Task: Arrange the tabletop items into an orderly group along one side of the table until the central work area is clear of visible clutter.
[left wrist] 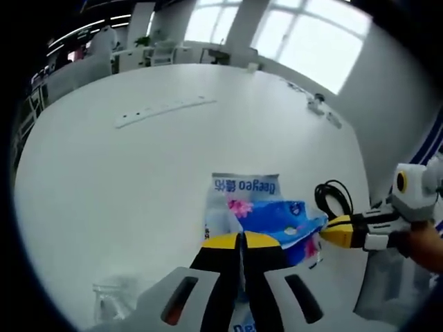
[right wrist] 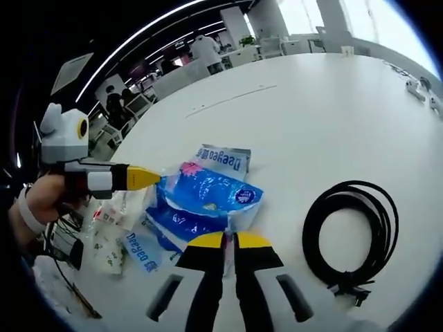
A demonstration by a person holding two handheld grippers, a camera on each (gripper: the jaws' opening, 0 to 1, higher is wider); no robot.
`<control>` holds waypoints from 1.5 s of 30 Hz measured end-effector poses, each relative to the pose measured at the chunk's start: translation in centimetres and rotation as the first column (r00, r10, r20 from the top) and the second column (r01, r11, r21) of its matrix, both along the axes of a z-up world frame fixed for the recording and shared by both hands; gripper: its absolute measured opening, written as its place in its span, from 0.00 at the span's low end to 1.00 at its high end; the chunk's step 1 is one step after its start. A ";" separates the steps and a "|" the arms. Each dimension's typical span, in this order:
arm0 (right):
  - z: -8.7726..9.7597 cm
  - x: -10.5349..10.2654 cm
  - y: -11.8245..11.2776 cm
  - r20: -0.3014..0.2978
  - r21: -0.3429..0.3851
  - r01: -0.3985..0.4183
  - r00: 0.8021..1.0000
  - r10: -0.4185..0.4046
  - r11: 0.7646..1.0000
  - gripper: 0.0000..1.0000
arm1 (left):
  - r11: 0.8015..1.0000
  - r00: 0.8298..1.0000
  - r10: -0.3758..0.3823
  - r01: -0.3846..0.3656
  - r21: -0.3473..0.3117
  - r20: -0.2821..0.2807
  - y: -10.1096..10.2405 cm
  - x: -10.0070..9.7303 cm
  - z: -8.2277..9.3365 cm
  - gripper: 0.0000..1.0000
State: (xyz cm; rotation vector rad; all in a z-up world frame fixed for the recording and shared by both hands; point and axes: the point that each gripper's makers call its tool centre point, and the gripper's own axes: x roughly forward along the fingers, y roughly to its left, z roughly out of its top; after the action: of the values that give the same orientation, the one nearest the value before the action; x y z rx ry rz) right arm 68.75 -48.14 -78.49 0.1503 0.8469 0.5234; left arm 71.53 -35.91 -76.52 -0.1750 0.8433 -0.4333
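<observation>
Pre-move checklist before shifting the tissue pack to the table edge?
1. Left gripper shut on the blue tissue pack: ok.
2. Right gripper shut on the same pack's edge: ok.
3. Pack lifted off the white table: cannot tell.
4. Black cable coil lies apart from the pack: ok.
5. Other packets beside the pack, possibly overlapping: cannot tell.

Bright windows and distant office desks behind.

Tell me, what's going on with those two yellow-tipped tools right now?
Both tools, left and right, shut on the blue tissue pack. Coiled black cable lies apart beside it. More packets near the white table edge.
</observation>
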 end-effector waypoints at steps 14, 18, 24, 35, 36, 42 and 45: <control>2.5 1.0 -1.8 0.072 0.031 0.014 0.997 -0.016 0.999 0.00 | 0.999 0.998 0.013 -0.012 -0.030 0.062 -1.3 -0.5 2.6 0.00; 3.2 1.8 -2.8 0.092 0.014 -0.013 0.996 0.012 1.000 0.00 | 0.999 0.996 0.009 -0.006 -0.036 0.086 -2.3 -0.5 3.4 0.00; 4.9 3.4 -4.9 0.139 -0.011 -0.028 0.990 0.029 1.000 0.00 | 0.998 0.992 0.012 -0.004 -0.069 0.126 -4.4 0.1 4.8 0.00; 6.7 5.8 -7.9 0.192 -0.029 -0.036 0.981 0.041 0.999 0.00 | 0.996 0.987 0.004 0.010 -0.086 0.160 -7.4 1.0 6.1 0.00; 6.8 5.9 -8.1 0.196 -0.029 -0.040 0.980 0.045 0.999 0.00 | 0.996 0.987 0.007 0.007 -0.090 0.162 -7.6 1.1 6.2 0.00; 7.2 6.9 -8.7 0.207 -0.040 -0.069 0.976 0.076 0.997 0.00 | 0.996 0.986 0.010 0.005 -0.084 0.168 -8.4 1.2 6.3 0.00; 7.3 7.2 -8.9 0.208 -0.044 -0.079 0.974 0.086 0.996 0.00 | 0.996 0.985 0.014 0.000 -0.086 0.171 -8.7 1.4 6.3 0.00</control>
State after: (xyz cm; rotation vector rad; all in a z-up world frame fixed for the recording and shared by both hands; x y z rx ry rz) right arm 75.97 -57.05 -71.21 0.0267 0.6578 0.5912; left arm 72.93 -44.57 -70.19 -0.2166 0.6553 -0.4711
